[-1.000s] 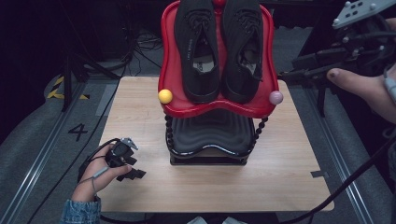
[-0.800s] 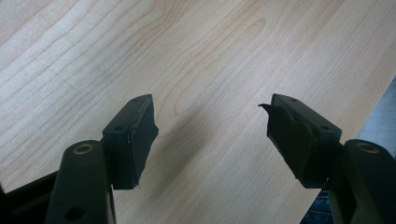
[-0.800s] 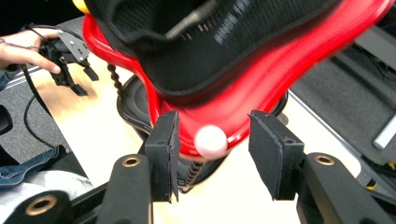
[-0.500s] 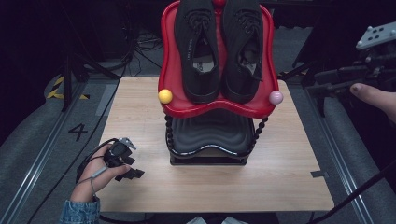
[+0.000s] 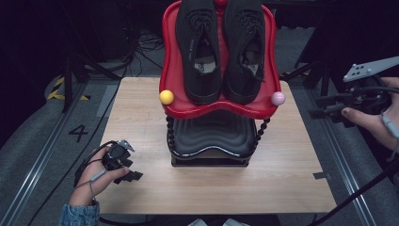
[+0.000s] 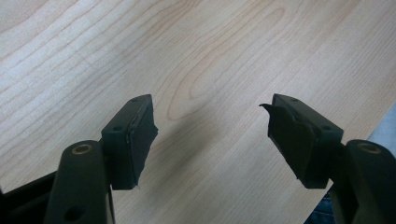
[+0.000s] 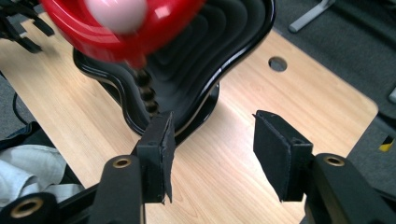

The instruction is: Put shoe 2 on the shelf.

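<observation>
While shoes [image 5: 221,47] top rack [image 5: 216,108], grippers apart.

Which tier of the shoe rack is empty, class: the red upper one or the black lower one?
The black lower tier is empty: its ribbed surface is bare. The red upper tier holds a pair of black shoes.

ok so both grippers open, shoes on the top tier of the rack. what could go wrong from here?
1. The black shoes sit on the tilted red tray, toes toward the low front lip; a careless pull could slide one off.
2. The right gripper is beyond the table's edge, level with the rack; coming in sideways, it could hit the pink ball or the beaded post and rock the rack.
3. The left gripper hangs low over the table and could scrape it.
</observation>
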The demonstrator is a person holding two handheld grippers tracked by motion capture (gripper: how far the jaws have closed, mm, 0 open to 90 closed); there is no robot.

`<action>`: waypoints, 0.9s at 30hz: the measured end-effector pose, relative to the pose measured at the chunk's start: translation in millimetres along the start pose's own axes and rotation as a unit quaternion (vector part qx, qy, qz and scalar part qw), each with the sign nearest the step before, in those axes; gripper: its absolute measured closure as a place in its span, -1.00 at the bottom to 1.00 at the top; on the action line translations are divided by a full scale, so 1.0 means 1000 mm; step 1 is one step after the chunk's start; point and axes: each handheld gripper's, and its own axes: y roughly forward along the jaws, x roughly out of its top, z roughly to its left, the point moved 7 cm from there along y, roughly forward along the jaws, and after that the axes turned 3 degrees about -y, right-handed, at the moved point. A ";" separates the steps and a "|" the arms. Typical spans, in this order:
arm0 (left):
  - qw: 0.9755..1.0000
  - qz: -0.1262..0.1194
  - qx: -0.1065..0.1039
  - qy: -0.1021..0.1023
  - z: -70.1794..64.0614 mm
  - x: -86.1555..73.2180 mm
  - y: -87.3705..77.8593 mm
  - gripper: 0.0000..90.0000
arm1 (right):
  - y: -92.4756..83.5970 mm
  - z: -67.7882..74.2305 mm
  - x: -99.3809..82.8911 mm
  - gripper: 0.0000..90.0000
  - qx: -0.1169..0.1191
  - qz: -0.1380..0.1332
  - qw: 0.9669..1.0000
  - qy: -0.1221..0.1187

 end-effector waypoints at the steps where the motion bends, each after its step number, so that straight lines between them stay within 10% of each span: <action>1: 1.000 -0.002 -0.001 -0.002 0.000 -0.001 0.000 -0.28 | 0.005 -0.001 -0.005 0.08 0.002 0.002 1.000 0.003; 27: 1.000 -0.002 0.005 -0.010 0.000 -0.011 -0.003 -0.28 | 0.119 -0.003 -0.111 0.00 0.028 0.036 0.999 0.020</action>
